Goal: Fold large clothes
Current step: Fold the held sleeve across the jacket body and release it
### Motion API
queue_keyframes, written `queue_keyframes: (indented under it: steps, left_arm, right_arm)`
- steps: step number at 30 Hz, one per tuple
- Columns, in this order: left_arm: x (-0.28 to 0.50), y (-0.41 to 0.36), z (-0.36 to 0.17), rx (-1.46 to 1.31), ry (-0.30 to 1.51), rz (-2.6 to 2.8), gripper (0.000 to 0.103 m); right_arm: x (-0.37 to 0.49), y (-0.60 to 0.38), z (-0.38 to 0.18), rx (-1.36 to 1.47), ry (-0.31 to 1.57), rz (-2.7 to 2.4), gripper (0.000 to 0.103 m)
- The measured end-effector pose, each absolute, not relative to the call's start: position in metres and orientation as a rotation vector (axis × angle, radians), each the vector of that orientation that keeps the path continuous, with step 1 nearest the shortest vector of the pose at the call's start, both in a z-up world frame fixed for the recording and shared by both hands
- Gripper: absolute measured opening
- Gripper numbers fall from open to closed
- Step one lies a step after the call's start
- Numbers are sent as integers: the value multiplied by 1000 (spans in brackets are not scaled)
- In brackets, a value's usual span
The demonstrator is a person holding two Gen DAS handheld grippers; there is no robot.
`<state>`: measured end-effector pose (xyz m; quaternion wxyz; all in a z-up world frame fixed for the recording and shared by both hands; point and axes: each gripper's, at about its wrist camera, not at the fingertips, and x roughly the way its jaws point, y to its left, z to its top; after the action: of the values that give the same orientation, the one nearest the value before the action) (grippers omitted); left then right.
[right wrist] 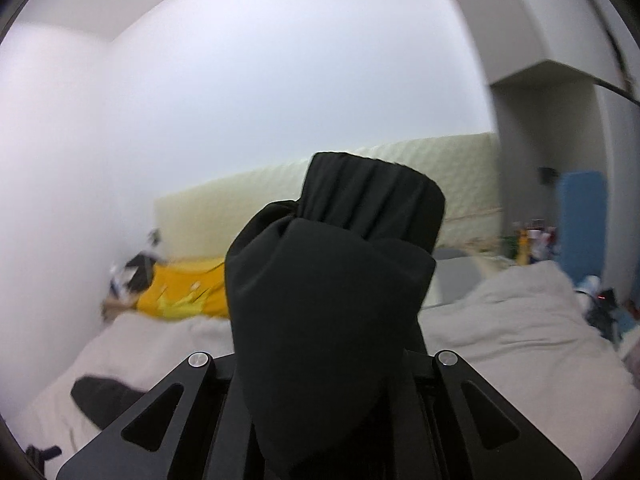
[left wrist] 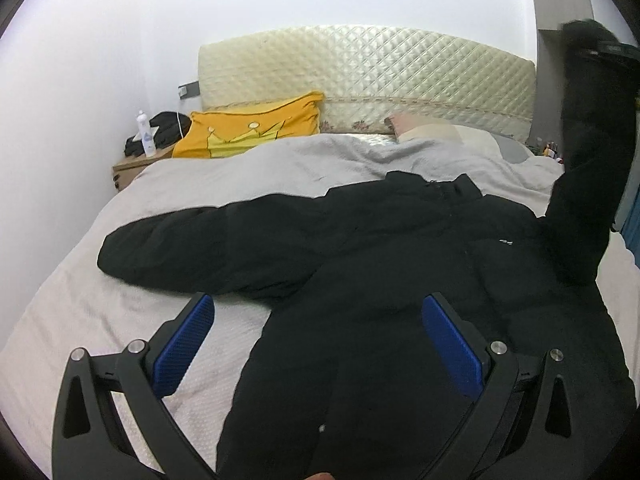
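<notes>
A large black puffer jacket [left wrist: 400, 248] lies face up on the bed, collar toward the headboard. One sleeve [left wrist: 192, 248] stretches flat to the left. The other sleeve [left wrist: 588, 168] is lifted high at the right, with my right gripper [left wrist: 610, 50] shut on its end. In the right wrist view that sleeve's gathered cuff [right wrist: 372, 204] fills the middle and hides the fingers. My left gripper [left wrist: 318, 300] hovers open over the jacket's lower body near the armpit, and nothing sits between its blue pads [left wrist: 184, 344].
A pale grey blanket [left wrist: 240, 176] covers the bed. A yellow pillow [left wrist: 252, 128] leans on the quilted headboard [left wrist: 368, 68]. A bedside table [left wrist: 128, 170] at the left holds a white bottle [left wrist: 145, 134] and a black bag. Small clutter and a blue panel [right wrist: 582, 216] stand at the right.
</notes>
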<state>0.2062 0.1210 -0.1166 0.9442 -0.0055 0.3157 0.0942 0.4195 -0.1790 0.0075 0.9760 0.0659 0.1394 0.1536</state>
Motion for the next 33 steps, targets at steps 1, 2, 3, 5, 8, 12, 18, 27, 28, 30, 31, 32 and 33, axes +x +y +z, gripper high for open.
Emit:
queue_keyframes:
  steps: [1, 2, 3, 5, 8, 12, 18, 27, 28, 30, 31, 32, 33]
  left_arm:
    - [205, 125, -117, -17, 643, 198, 103]
    - [203, 129, -117, -23, 638, 206, 103]
    - [201, 133, -117, -30, 627, 214, 103]
    - [197, 142, -117, -47, 617, 223, 103]
    - [195, 151, -121, -74, 626, 223, 103]
    - [190, 156, -123, -96, 618, 226, 103]
    - [195, 159, -127, -114, 637, 218, 103]
    - [198, 152, -128, -123, 650, 208, 103]
    - [198, 151, -128, -122, 652, 207, 103]
    - [199, 145, -128, -119, 658, 201, 103]
    - [199, 142, -127, -117, 659, 198, 103]
    - [198, 139, -126, -112, 658, 194, 103]
    - [197, 136, -124, -110, 658, 192, 103]
  right_arm:
    - [422, -156, -5, 126, 297, 340, 8]
    - [422, -134, -20, 120, 314, 373, 9]
    - [423, -119, -32, 123, 327, 394, 9]
    - [428, -77, -67, 120, 394, 439, 9]
    - [431, -30, -119, 86, 476, 488, 10]
    - [434, 20, -176, 3, 574, 512, 10]
    - [448, 39, -241, -21, 725, 511, 10]
    - [433, 49, -246, -30, 801, 592, 50]
    - [431, 47, -240, -15, 799, 611, 63]
    - [425, 43, -227, 11, 776, 645, 95]
    - [421, 39, -218, 19, 759, 655, 95]
    - [416, 36, -211, 24, 751, 663, 96]
    - [411, 31, -201, 28, 738, 663, 95]
